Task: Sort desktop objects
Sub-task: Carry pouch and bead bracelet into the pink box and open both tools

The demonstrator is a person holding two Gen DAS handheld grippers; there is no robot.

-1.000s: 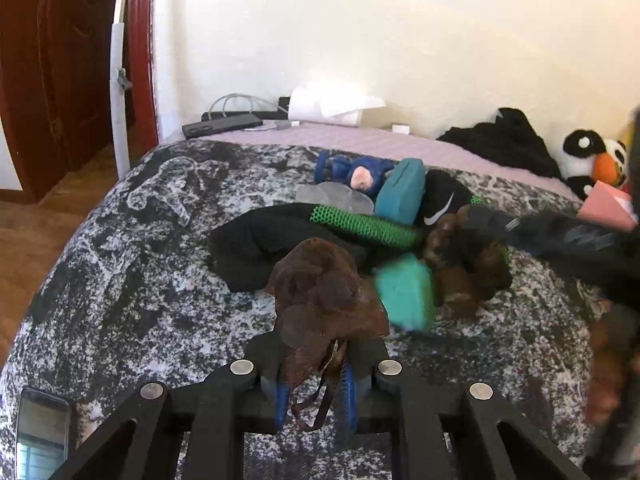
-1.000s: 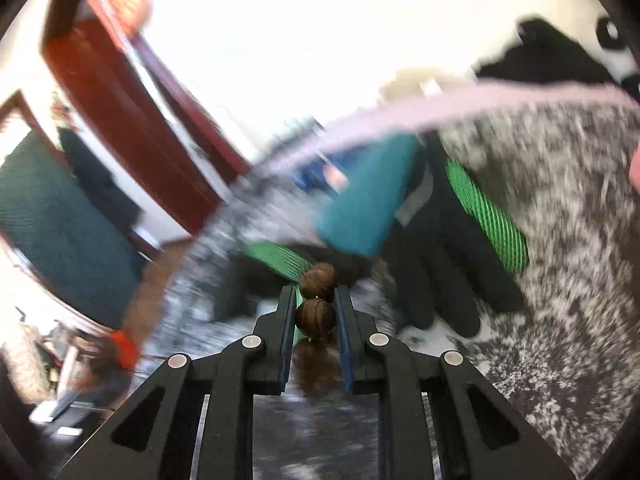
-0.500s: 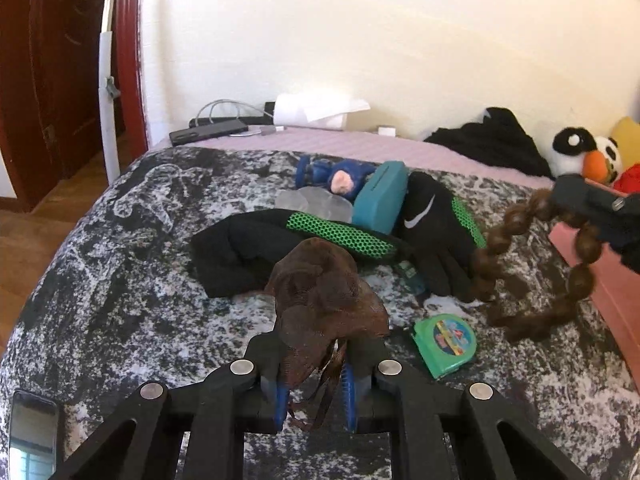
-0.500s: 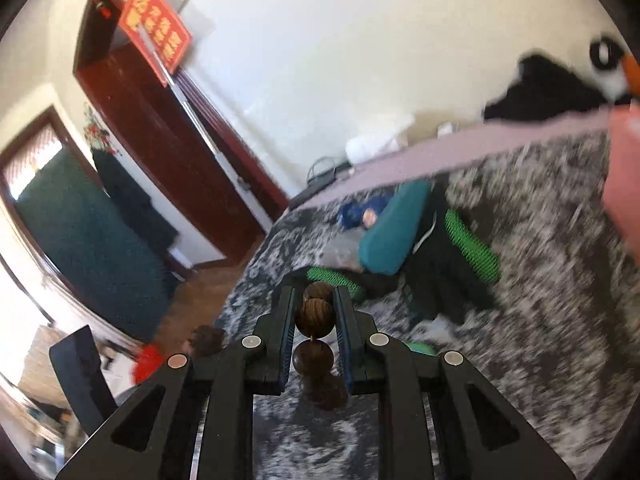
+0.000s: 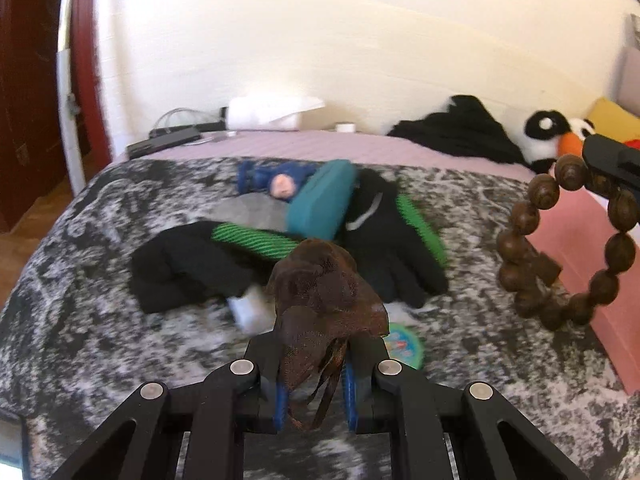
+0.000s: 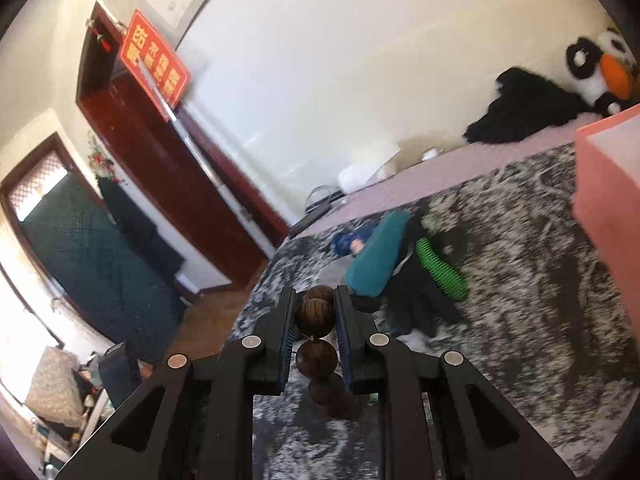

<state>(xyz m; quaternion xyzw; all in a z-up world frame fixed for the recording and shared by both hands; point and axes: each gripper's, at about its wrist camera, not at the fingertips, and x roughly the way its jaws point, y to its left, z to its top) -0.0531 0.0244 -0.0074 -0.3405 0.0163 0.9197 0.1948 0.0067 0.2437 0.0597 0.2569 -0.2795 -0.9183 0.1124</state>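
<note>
**Both grippers loaded, beads lifted off the bed**

Left wrist view shows what has changed: a second ago the bead bracelet (image 5: 568, 244) lay blurred among the clutter near the middle of the bed (image 5: 72, 280); now it hangs clear in the air by the bed's right edge, in front of the pink box (image 5: 588, 248). The round green toy (image 5: 404, 346), half a second ago in plain sight on the cover, is now mostly hidden behind the left gripper (image 5: 314, 384). As a judgement, the bracelet has been picked and is on its way to the box, so one item looks close to sorted.

The right gripper (image 6: 316, 320) has its jaws nearly closed, pinching one dark wooden bead while the rest of the loop dangles below. The left gripper's jaws are likewise narrow, clamped on the neck of a brown mesh pouch (image 5: 324, 300) that bulges above the fingertips, its frayed drawstrings trailing down.

Black gloves with green cuffs (image 5: 384, 248), a teal case (image 5: 324, 204) and a blue doll (image 5: 276, 180) remain heaped mid-bed.
</note>
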